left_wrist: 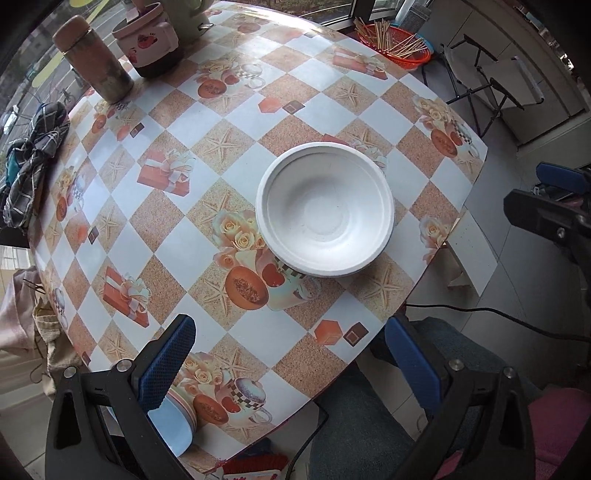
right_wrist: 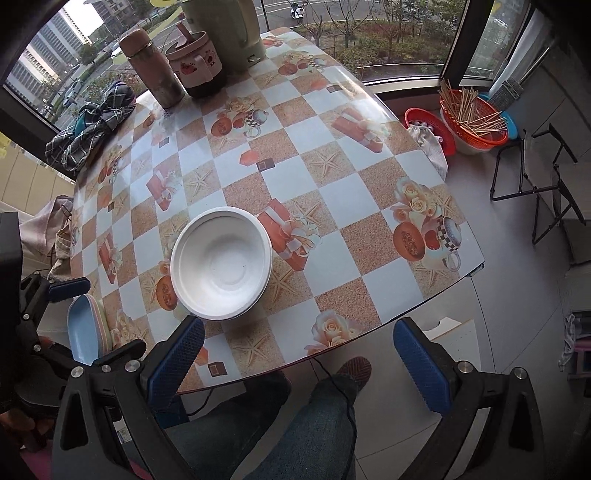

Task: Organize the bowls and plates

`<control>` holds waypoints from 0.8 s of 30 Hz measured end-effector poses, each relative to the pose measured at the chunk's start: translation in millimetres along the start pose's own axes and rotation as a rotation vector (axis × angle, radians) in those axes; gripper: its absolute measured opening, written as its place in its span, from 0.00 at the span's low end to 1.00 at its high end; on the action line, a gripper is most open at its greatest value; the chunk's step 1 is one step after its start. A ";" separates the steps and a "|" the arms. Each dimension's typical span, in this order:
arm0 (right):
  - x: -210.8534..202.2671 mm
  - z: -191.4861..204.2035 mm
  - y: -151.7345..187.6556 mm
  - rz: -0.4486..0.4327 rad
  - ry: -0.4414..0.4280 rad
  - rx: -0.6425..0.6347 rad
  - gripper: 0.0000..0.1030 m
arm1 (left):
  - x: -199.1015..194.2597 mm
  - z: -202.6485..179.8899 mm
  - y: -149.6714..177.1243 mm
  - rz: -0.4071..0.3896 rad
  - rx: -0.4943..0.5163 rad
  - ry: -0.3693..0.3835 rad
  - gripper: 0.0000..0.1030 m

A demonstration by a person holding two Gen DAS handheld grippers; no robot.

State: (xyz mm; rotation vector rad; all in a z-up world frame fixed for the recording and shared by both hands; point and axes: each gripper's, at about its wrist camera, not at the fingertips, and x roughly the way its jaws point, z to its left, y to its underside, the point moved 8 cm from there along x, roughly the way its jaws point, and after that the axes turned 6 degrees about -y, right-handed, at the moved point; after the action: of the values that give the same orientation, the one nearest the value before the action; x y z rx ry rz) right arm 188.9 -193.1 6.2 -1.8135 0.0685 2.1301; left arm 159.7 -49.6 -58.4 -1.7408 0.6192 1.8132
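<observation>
Under me spreads one table (left_wrist: 317, 110), covered in a checkered oilcloth printed with starfish, roses and gift boxes. At its far edge stand three vessels close together: one pale green kettle (right_wrist: 225, 29), one pink lidded jar (right_wrist: 197, 62) and one brown flask (right_wrist: 153, 66), with one bundle of plaid cloth (right_wrist: 92, 122) lying to their left. Off the table's right side sit two red baskets (right_wrist: 474, 118), the nearer-to-camera one full of wooden sticks. One white bowl (left_wrist: 325, 208) rests upright on the oilcloth, well ahead of both my claws and touched by neither; a darker rim peeks from beneath it, so it may sit on another dish, though I cannot tell. One light blue bowl (right_wrist: 86, 326) with a striped outside lies at the near-left table edge, just beside my left gripper (left_wrist: 291, 365). That claw gapes wide and holds nothing. My right gripper (right_wrist: 299, 365) is likewise spread wide and empty, hanging over the near edge above my knees.
</observation>
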 end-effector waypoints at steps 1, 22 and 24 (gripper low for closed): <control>-5.7 -2.6 1.8 -0.010 -0.002 -0.011 1.00 | 1.5 -4.4 -2.0 0.016 0.001 -0.004 1.00; -12.0 -49.1 50.8 0.041 0.000 0.016 1.00 | -9.8 -76.4 -34.4 0.026 0.120 -0.056 1.00; -11.1 -48.7 49.6 0.042 -0.001 0.012 1.00 | -9.5 -74.9 -34.1 0.028 0.116 -0.056 1.00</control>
State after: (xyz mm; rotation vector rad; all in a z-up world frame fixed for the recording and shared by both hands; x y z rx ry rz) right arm 222.3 -254.7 -1.1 -1.8191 0.1195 2.1544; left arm 238.5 -74.6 -51.7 -1.6078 0.7141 1.8010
